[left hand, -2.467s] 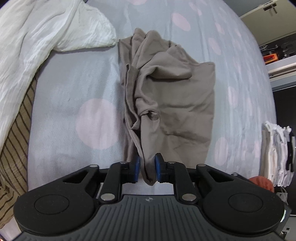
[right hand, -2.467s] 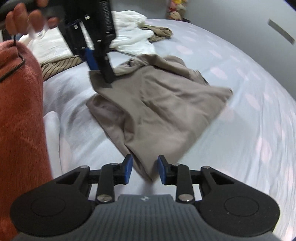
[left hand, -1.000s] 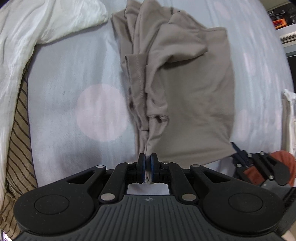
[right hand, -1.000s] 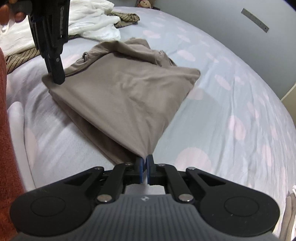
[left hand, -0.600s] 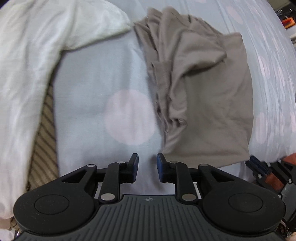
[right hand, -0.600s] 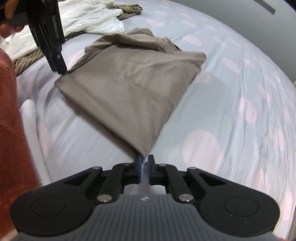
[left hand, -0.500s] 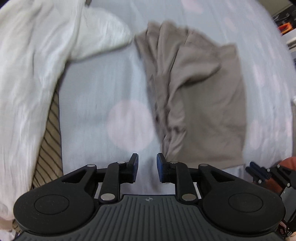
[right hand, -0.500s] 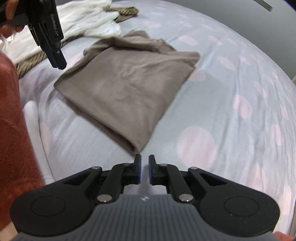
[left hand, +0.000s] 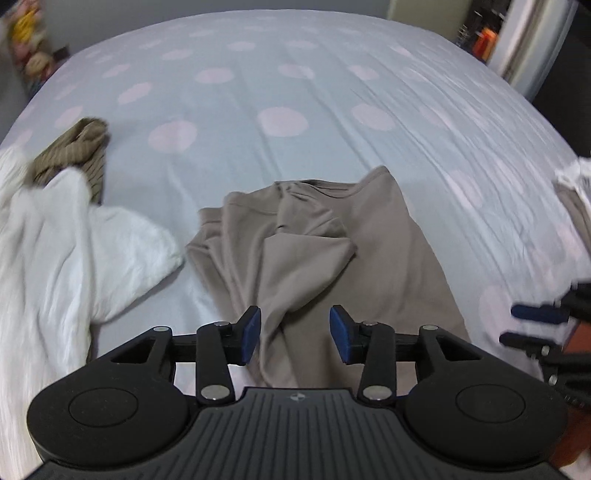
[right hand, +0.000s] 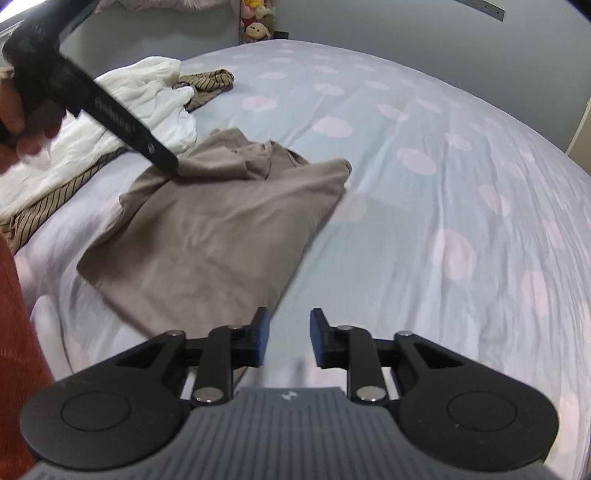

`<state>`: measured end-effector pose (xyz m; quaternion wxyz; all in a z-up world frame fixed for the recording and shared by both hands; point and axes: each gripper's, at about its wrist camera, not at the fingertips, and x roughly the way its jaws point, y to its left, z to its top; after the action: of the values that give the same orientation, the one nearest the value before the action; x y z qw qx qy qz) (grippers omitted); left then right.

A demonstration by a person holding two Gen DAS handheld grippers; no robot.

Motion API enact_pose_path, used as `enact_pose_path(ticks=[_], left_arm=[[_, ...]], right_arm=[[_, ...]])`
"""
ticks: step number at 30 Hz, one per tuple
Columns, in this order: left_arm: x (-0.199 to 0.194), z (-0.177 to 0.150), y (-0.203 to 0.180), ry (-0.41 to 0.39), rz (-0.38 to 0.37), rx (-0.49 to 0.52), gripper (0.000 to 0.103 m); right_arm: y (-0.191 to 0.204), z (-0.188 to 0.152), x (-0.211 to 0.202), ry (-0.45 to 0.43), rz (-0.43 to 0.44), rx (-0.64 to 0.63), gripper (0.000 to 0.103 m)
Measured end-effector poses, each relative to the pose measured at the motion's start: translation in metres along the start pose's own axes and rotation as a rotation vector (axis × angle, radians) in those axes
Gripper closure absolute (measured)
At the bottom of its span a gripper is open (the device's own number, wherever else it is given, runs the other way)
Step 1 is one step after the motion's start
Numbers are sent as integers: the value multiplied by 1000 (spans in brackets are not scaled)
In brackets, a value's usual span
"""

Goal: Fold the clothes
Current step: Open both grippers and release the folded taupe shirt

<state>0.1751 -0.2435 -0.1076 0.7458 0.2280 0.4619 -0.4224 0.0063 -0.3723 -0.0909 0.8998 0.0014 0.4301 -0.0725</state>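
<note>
Spread across a wide bed (left hand: 295, 122) dressed in a pale blue sheet with pink polka dots: a taupe jersey T-shirt (right hand: 221, 229), folded into a rough rectangle, lying flat near the bed's near edge and clear of both tools. Bunched at its far end, the collar and a sleeve, not yet squared.

Released, by the look of it, after one fold. Left gripper (left hand: 294, 334) raised over the shirt's near end, blue-padded fingers (left hand: 251, 328) having just been opening, standing well apart with cloth below them but nothing pinched. Right gripper (right hand: 286, 341) off the shirt's near right corner, fingers (right hand: 262, 341) likewise having just been opening to a narrower gap, with only bare sheet between them.

Next, in all likelihood: a fresh hold on two corners of one short end, then a carry over to halve the rectangle; called for first, a tidying of the lumpy sleeve side so the fold lies even.

Beside the shirt on the left, nearly touching its far corner, a crumpled white garment (left hand: 66, 251), and under and beyond it a brown striped garment (left hand: 77, 151), both awaiting a turn.

Hard to read: the shirt's nearest hem, cut off behind the left tool's black body in the left wrist view. At that view's right edge, the other tool smeared by motion, and a pale heap (left hand: 576, 181) too clipped to name. In the right wrist view, the left tool's tip overlapping the shirt's far corner, contact not determinable; soft toys (right hand: 256, 26) by the far wall blurred.
</note>
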Motion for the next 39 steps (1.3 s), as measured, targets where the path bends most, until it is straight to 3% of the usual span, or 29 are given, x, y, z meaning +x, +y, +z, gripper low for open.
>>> enact_pose_path(ticks=[8,13,21,24,27,30,34,39], left_arm=[[26,4,-1,-40,103,52,63],[25,8,27,-113,120,-92,63],[20,-2,66,-142,146,-323,63],[15,-7,74,-162,136,-386,64],[10,-14,84,-190,59,-473,60],[15,-17,89,-189,-18,-540,53],[34,-16,88,-160,-5,-558,53],[48,-19,98,-167,-52,-609,53]], right_arm=[[-7,11,22,9,41,31,75],[-15,10,35,30,46,52,74],[-25,12,50,38,45,91,74],[-28,14,50,23,44,110,74],[-34,18,48,-9,55,152,73],[-43,25,48,-44,89,228,61],[-55,37,55,-72,145,353,50],[-69,51,78,-76,172,461,50]])
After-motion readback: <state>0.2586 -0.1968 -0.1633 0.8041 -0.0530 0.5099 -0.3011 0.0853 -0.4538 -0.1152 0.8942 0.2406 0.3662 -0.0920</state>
